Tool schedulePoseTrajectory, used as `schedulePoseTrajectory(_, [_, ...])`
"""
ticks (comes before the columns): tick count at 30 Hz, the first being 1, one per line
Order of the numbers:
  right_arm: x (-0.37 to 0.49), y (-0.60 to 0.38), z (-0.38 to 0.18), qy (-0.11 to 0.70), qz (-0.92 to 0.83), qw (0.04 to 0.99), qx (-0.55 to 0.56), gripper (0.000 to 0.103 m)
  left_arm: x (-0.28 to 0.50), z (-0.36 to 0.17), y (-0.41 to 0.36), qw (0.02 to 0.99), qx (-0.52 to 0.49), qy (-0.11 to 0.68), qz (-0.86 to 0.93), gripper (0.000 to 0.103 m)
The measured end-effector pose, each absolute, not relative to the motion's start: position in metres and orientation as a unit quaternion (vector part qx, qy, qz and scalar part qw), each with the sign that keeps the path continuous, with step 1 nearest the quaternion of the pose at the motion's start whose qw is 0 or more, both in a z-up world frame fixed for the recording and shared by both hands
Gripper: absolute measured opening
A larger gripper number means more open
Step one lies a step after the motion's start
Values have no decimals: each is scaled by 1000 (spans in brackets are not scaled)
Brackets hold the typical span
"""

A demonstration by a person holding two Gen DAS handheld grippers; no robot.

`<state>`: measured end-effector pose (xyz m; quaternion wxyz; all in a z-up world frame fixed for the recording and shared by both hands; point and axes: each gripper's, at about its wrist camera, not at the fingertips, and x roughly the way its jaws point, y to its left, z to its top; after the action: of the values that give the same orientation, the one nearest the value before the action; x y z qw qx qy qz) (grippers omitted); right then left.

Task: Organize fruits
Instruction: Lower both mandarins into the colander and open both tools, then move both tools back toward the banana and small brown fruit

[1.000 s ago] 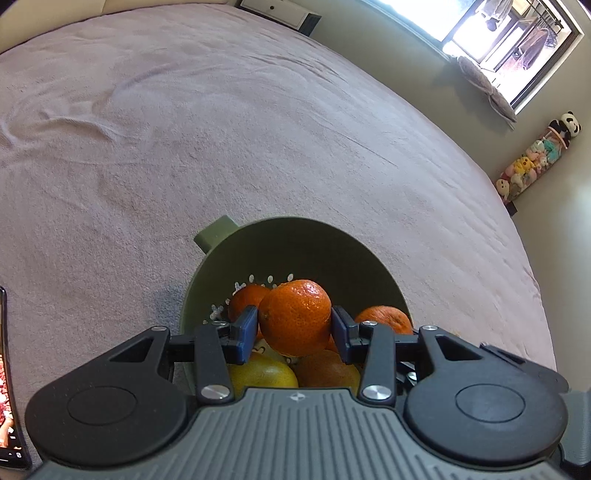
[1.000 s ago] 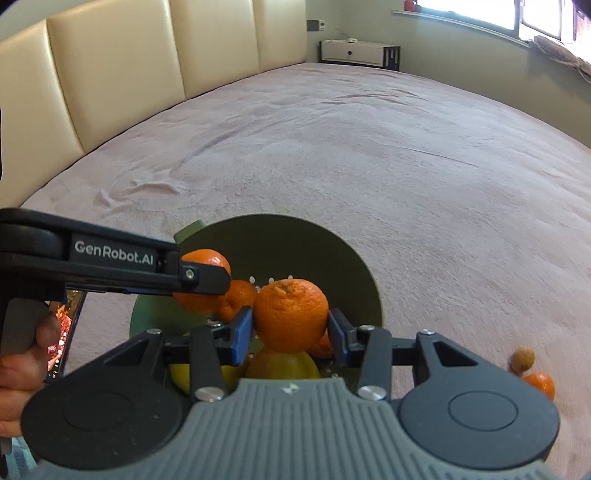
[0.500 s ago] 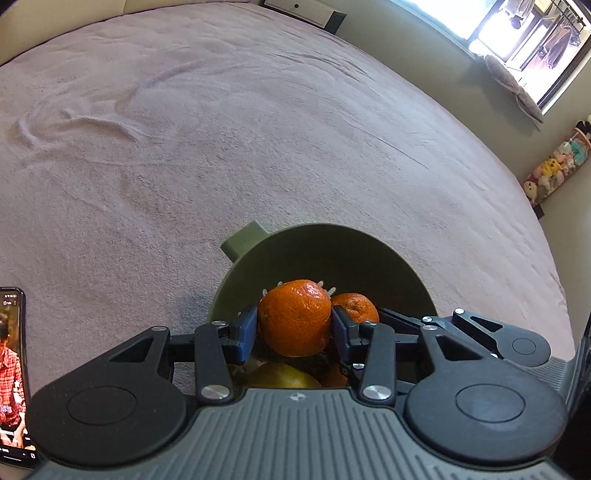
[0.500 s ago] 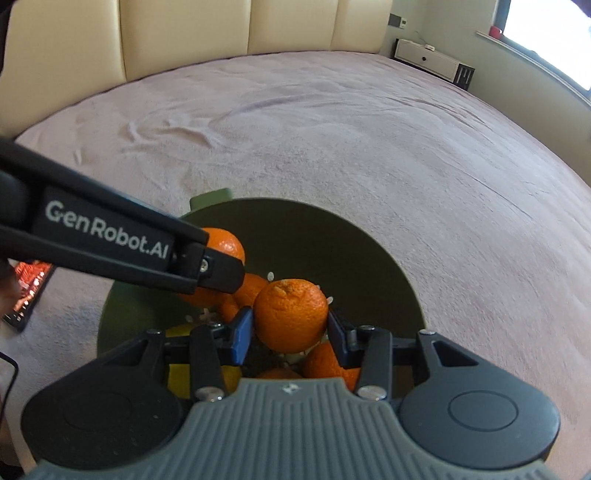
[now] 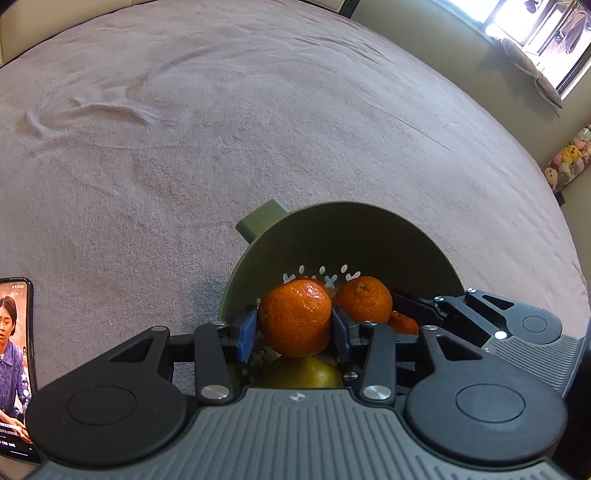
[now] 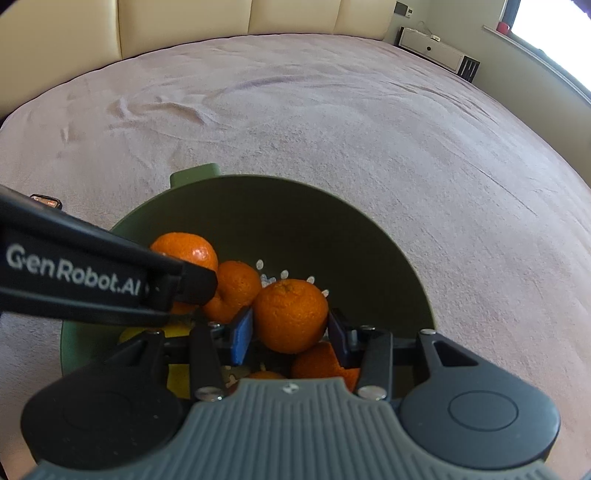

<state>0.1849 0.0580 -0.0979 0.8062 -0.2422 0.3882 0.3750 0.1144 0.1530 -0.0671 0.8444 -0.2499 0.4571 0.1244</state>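
A dark green colander bowl point(image 5: 332, 229) stands on the pink bedspread and holds several tangerines and a yellow fruit point(image 5: 301, 374). My left gripper point(image 5: 294, 328) is shut on a tangerine point(image 5: 294, 317) just above the pile inside the bowl. In the right wrist view my right gripper point(image 6: 291, 332) is shut on another tangerine point(image 6: 291, 315), also low in the bowl point(image 6: 295, 184). The left gripper's finger point(image 6: 192, 282) reaches in from the left with its tangerine point(image 6: 184, 249) behind it. A loose tangerine point(image 6: 238, 282) lies between the two held ones.
A phone point(image 5: 14, 365) with a lit screen lies on the bedspread left of the bowl. The bowl's handle point(image 5: 264, 221) sticks out at its far left. A padded cream headboard point(image 6: 221, 22) lines the far edge; a low white cabinet point(image 6: 436, 50) stands far right.
The right gripper has sunk deeper into the bowl with its tangerine and rolled. The left gripper has tilted a little. Both kept their tangerines.
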Motion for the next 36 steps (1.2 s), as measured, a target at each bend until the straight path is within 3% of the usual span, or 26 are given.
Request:
schedulePoseTrajectory(21, [169,40,-79,379,367,813,-246,43,121,-68,145,847,-213,467,139,50])
schedulePoseTrajectory(29, [160,32,-75,382,362,813,-248,45,117,-59,141,851,-206,464,135,70])
schedulePoseTrajectory(36, [154,14,-59,393,343,826,-212,60,109,-38,131,870,-184,438,132,74])
